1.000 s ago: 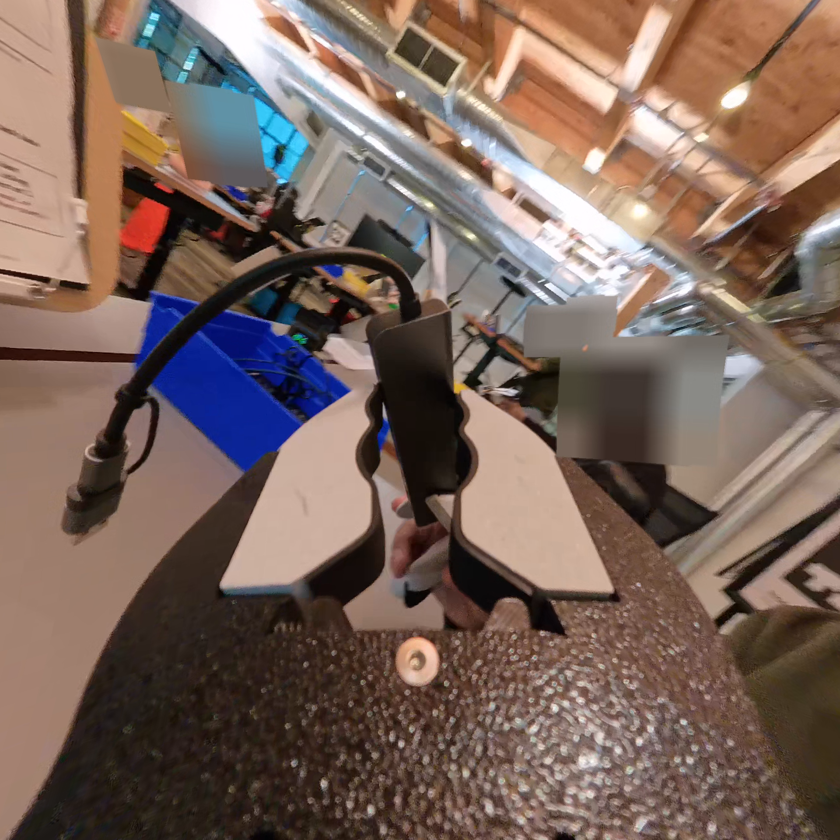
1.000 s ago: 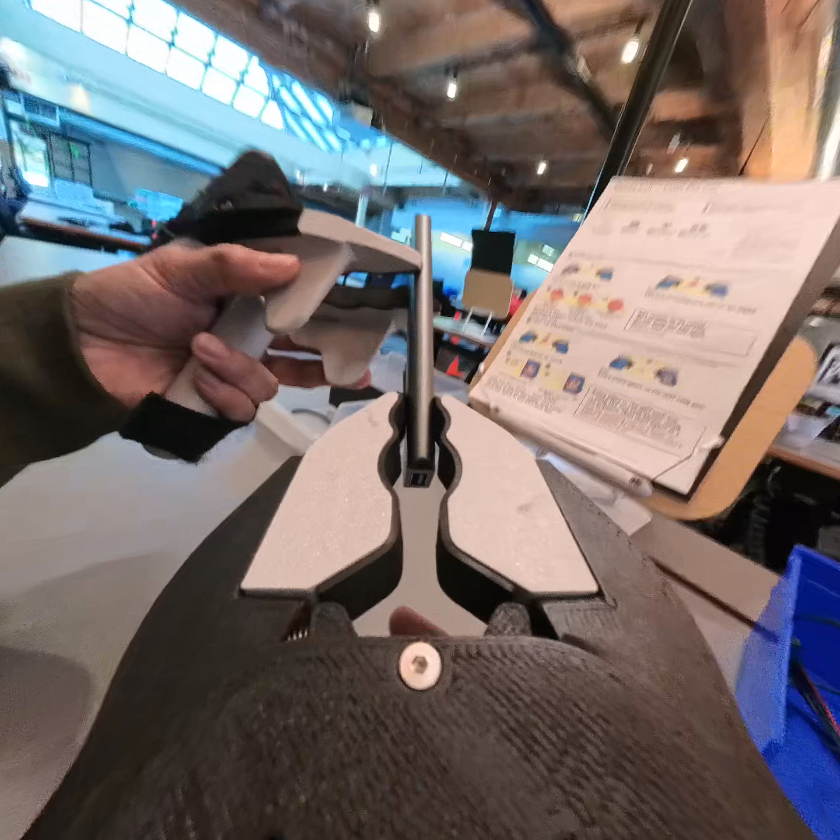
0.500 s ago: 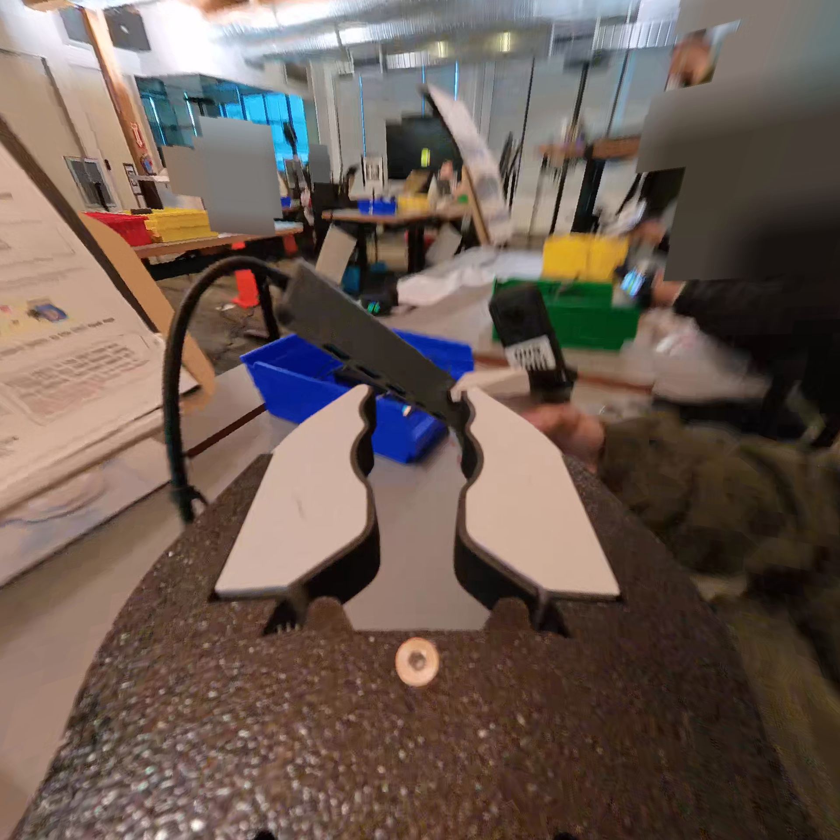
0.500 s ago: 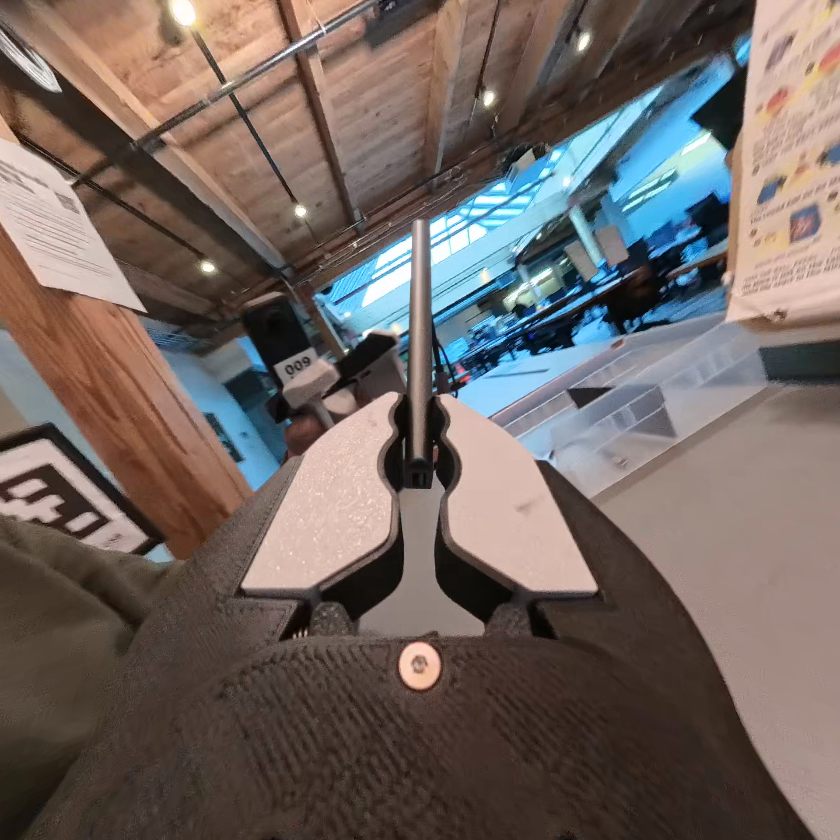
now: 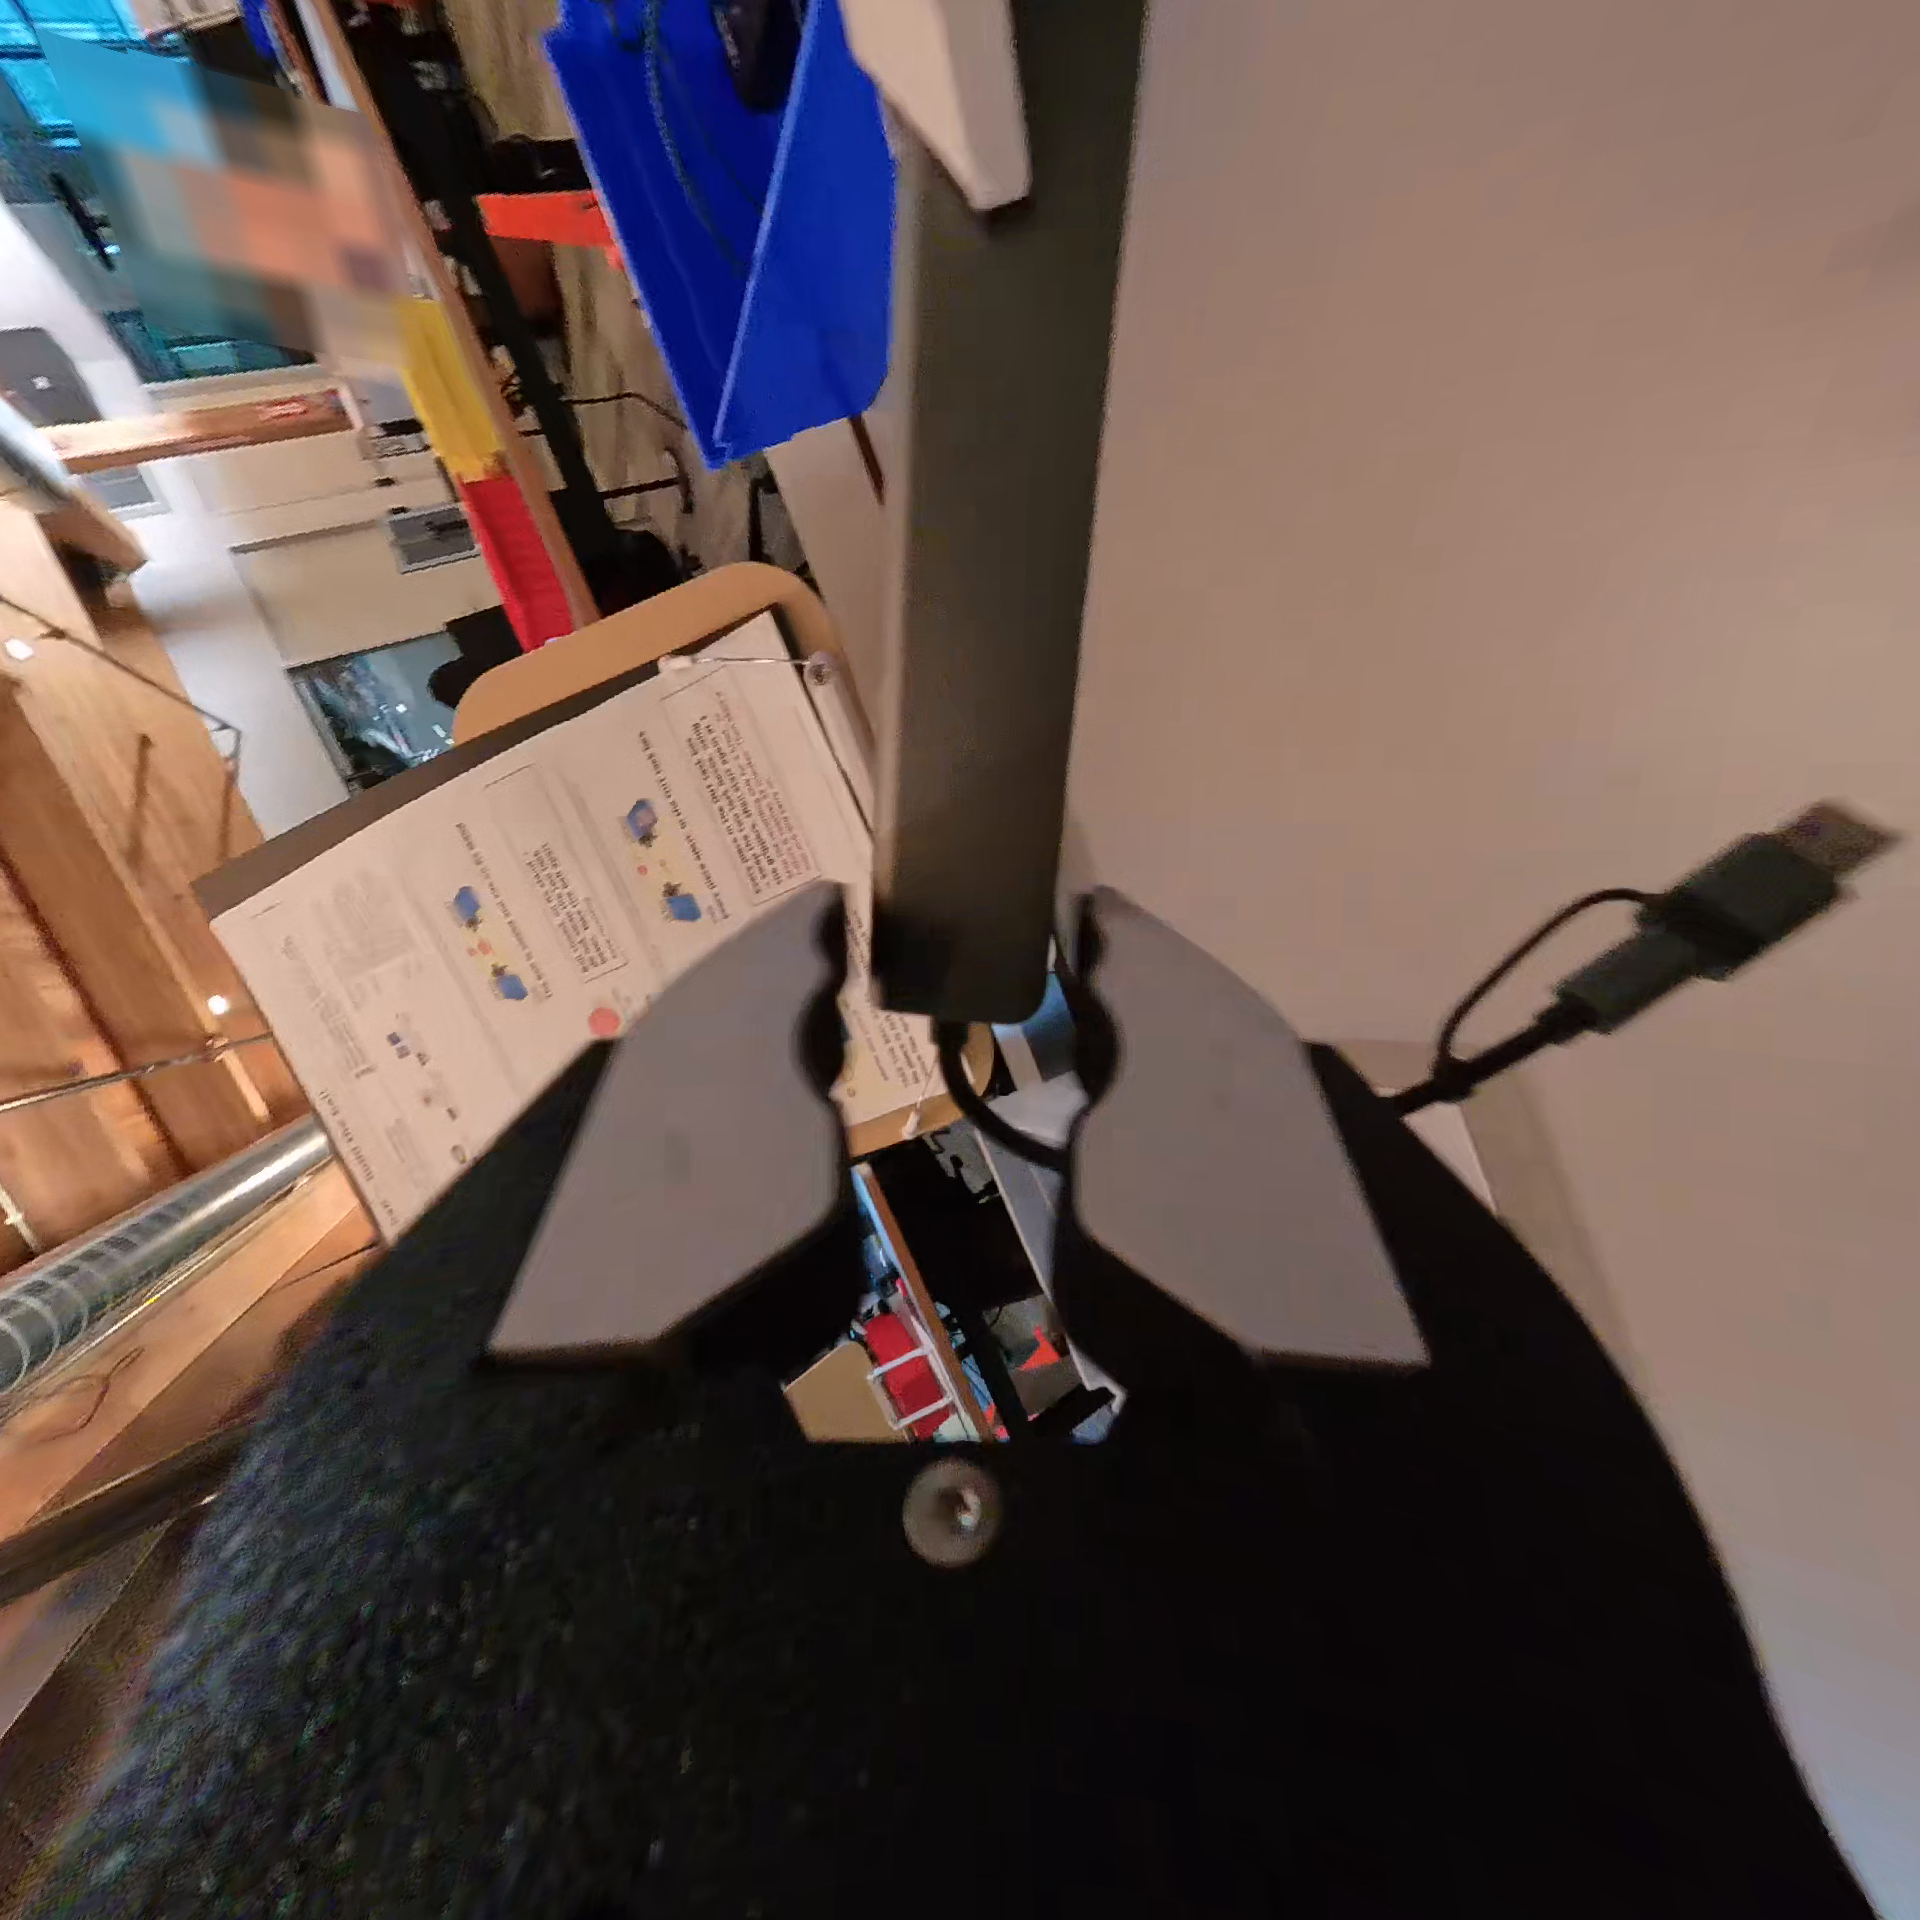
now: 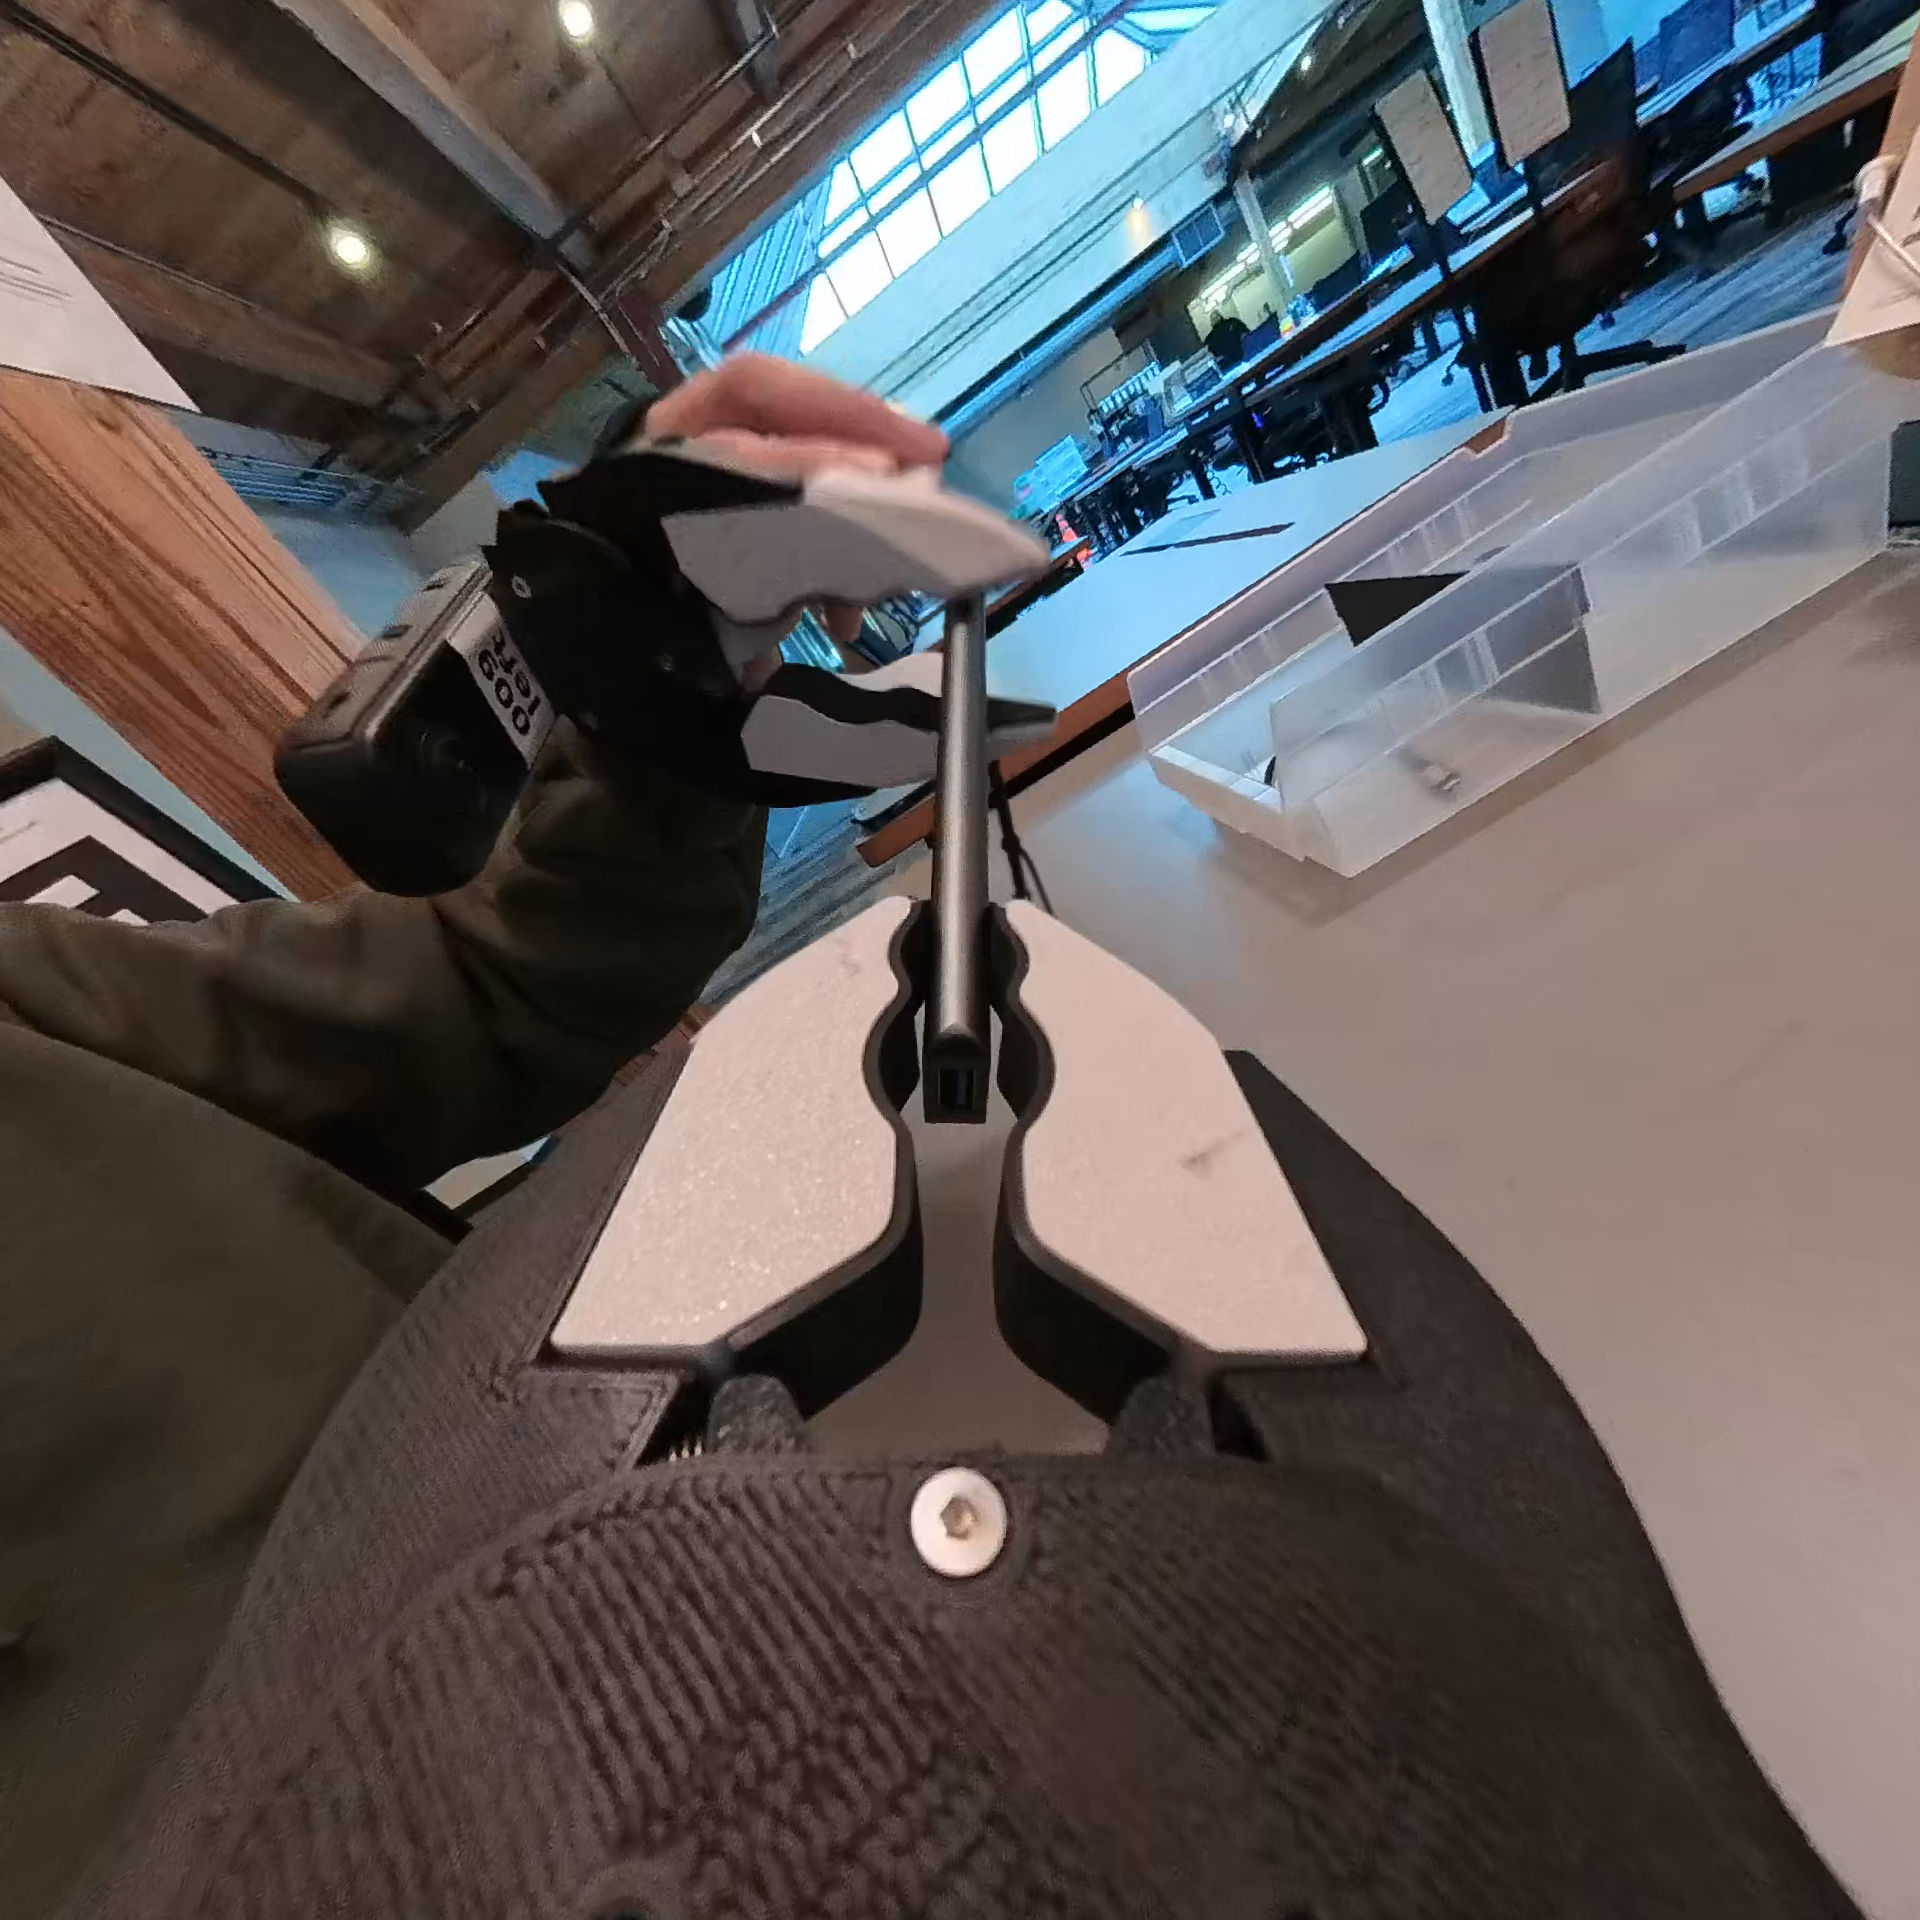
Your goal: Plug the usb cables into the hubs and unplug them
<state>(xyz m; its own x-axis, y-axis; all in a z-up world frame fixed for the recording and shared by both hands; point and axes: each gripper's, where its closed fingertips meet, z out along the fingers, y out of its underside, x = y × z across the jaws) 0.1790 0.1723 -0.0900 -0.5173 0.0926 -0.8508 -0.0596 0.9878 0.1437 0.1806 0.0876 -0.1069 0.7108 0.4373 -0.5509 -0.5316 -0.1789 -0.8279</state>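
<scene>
Right tool (image 6: 956, 1023) was clamped tight on one end of the dark slim hub (image 6: 961, 831); left tool (image 5: 961, 997) sat w/ fingers spread wider than the hub's far end, prob not gripping. Hub was held mid-air over the counter (image 6: 1507, 1039), its cable plug (image 5: 1704, 914) dangling right. Best move, imo: close left firmly before right lets go, keep hub level.

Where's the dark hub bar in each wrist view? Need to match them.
Left wrist view: hub runs from the top edge down the centre, lower end between the left gripper fingers.
Right wrist view: hub seen edge-on, centre, clamped in the right gripper.
Shared landmark: grey table.
</scene>
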